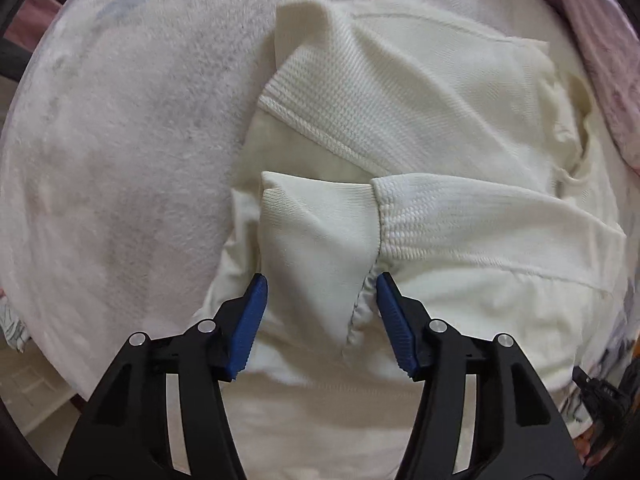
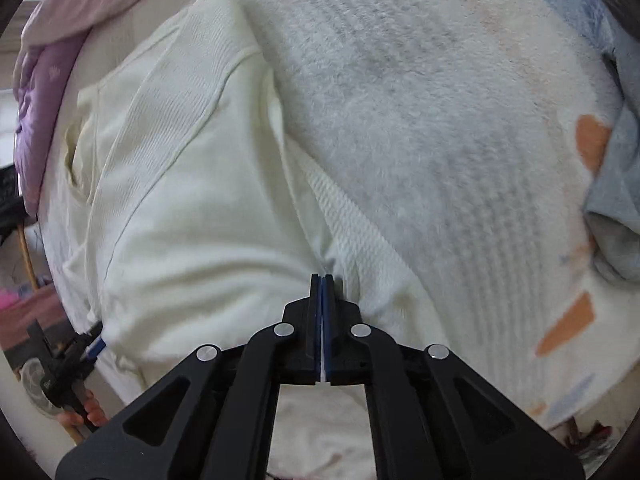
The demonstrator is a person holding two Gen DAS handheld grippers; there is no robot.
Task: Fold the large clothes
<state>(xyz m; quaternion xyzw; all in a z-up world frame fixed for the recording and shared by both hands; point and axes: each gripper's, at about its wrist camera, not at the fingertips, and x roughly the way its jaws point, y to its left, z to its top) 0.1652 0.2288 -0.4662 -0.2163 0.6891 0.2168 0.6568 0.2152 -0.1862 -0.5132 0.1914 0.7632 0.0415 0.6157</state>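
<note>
A cream knit sweater [image 1: 420, 128] lies partly folded on a fluffy white blanket [image 1: 120, 160], sleeves laid across its body. My left gripper [image 1: 320, 284] is open, its blue pads on either side of a folded sleeve cuff [image 1: 316, 232], not gripping it. In the right wrist view the sweater [image 2: 192, 200] fills the left half. My right gripper [image 2: 322, 280] is shut on the sweater's ribbed edge [image 2: 352, 232], a sliver of cloth showing between the pads.
A pink and purple quilt [image 2: 44, 80] lies beyond the sweater. The blanket [image 2: 440, 120] carries orange and blue patches at the right. The other gripper [image 2: 76, 356] shows at the lower left of the right wrist view, by the sweater's edge.
</note>
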